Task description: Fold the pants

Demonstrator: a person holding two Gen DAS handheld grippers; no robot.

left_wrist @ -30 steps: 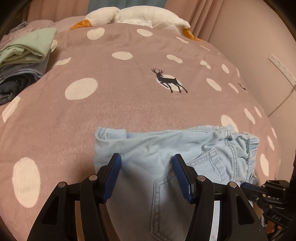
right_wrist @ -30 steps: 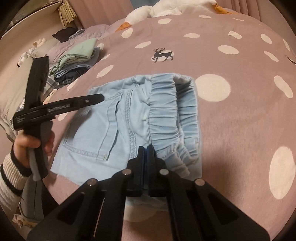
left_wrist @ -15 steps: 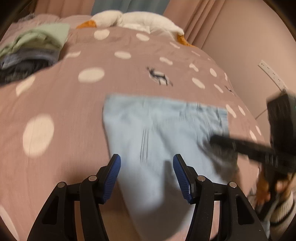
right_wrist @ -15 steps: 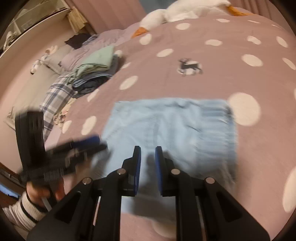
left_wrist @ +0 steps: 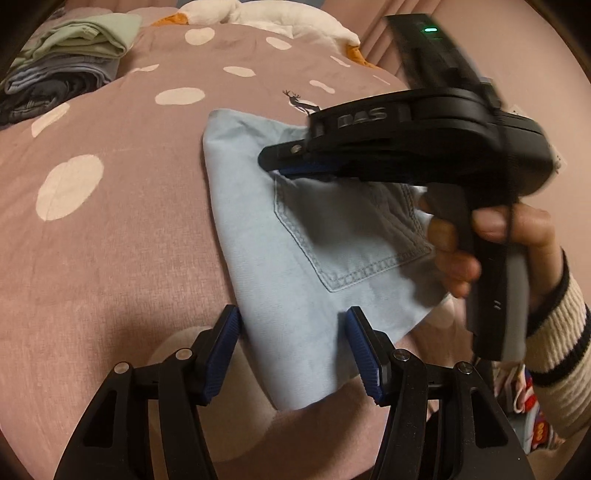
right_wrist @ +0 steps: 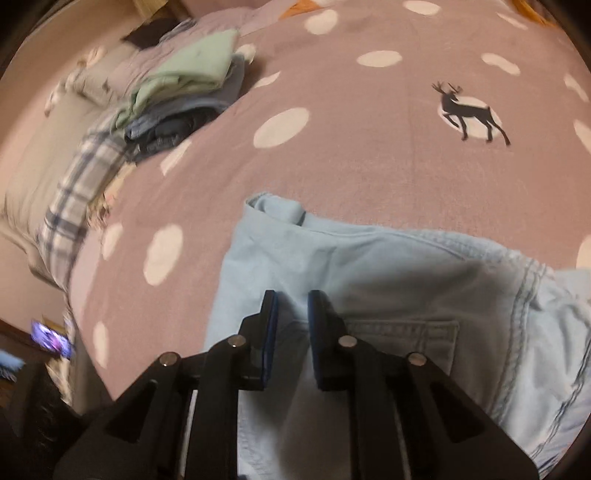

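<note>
Light blue pants lie folded on the pink dotted bedspread, back pocket up. My left gripper is open, its blue pads apart either side of the pants' near corner without pressing it. A hand in a striped sleeve holds my right gripper low over the pants' far part. In the right wrist view the right gripper hovers over the pants near their left edge. Its jaws stand a narrow gap apart with nothing pinched between them.
A stack of folded clothes with a green piece on top sits at the bed's far left, also the stack in the right wrist view. A white and orange plush toy lies at the bed's head. A plaid cloth hangs off the left edge.
The right gripper let go of the elastic waistband, opened a little and swung left across the pants. The left gripper shifted to the pants' near corner, still open.
</note>
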